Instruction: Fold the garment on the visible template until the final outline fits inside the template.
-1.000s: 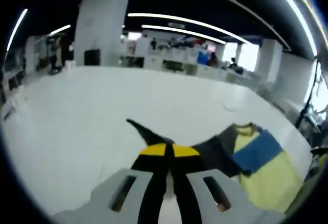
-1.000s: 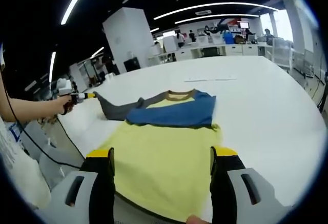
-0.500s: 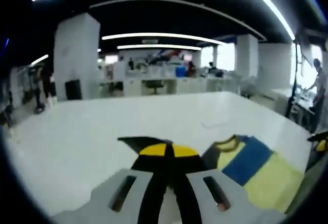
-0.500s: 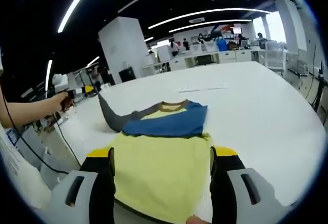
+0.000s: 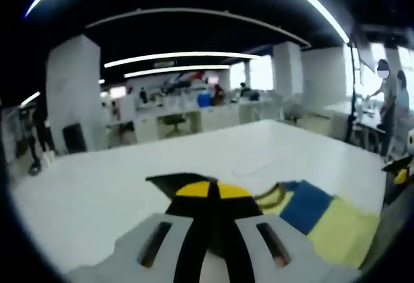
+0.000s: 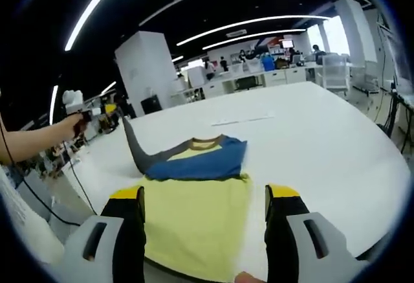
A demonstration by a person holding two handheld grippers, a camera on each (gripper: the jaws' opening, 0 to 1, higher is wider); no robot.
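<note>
Lifting the grey sleeve [image 6: 136,148] off the table [image 6: 323,127], the left gripper [image 5: 214,190] pinches its cuff, jaws clenched, to swing it inward. The right gripper [image 6: 204,200] hangs released over the shirt [image 6: 194,212], which lies near the table's near edge, ready to help.

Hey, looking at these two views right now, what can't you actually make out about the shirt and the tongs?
- Left tongs, left gripper view: shut on the grey sleeve; the pinched cloth is hidden between the tips.
- Shirt, right gripper view: the near hem is cut off behind the right tongs.
- Template: no outline can be made out on the white table.
- Shirt in the left gripper view: blurred, cut off at the edge.
</note>
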